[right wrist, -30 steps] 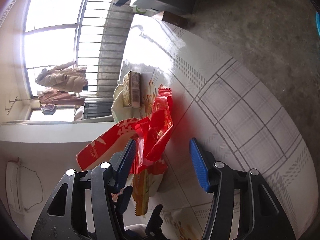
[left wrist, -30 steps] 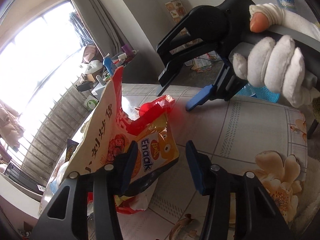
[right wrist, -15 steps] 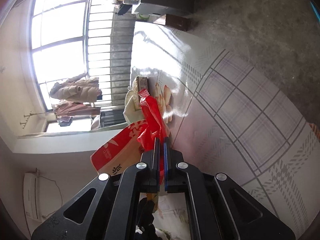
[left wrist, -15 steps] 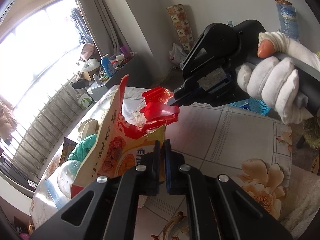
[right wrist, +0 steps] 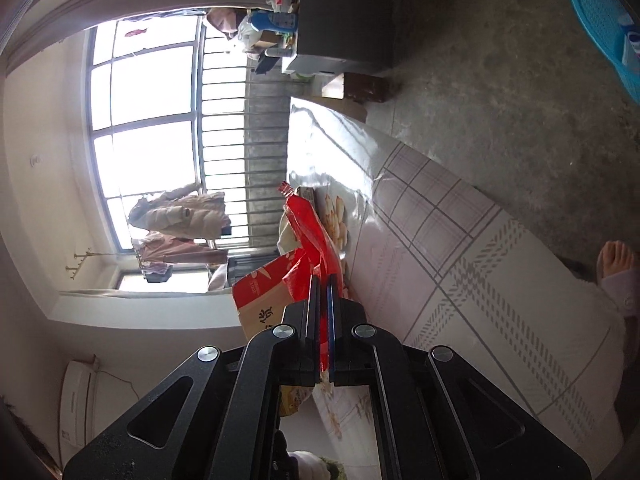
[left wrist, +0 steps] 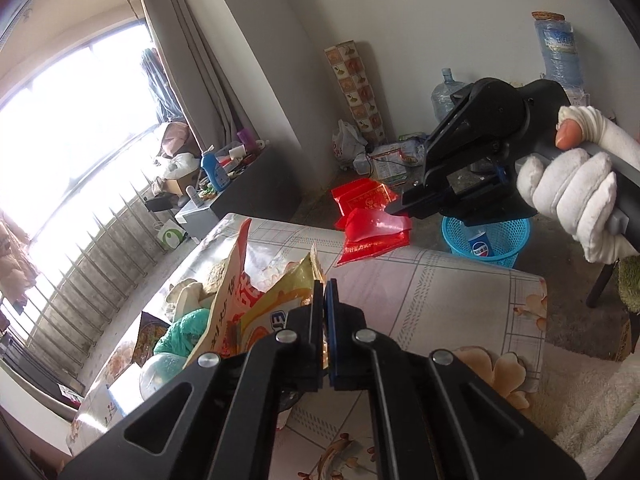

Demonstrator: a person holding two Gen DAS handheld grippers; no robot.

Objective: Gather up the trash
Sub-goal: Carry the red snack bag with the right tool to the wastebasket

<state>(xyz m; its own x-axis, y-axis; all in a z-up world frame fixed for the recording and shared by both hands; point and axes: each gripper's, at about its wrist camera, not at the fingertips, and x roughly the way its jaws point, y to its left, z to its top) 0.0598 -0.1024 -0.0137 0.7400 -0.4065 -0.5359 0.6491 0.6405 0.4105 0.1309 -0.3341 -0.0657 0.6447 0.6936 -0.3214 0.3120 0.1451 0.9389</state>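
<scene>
My left gripper is shut on the top edge of a yellow snack bag, which hangs above the table beside a taller white-and-red bag. In the left wrist view my right gripper, held by a gloved hand, is shut on a crumpled red wrapper lifted over the table's far edge. The right wrist view shows that gripper pinching the red wrapper, with the white-and-red bag behind it.
A blue mesh bin with a cup inside stands on the floor past the table; the same blue mesh bin shows top right in the right wrist view. More trash lies at the table's left. A bare foot is by the table.
Both grippers closed: the left on the yellow bag, the right on the red wrapper. The right gripper then pulled the wrapper up and away to the right; the left rose with the bag.
</scene>
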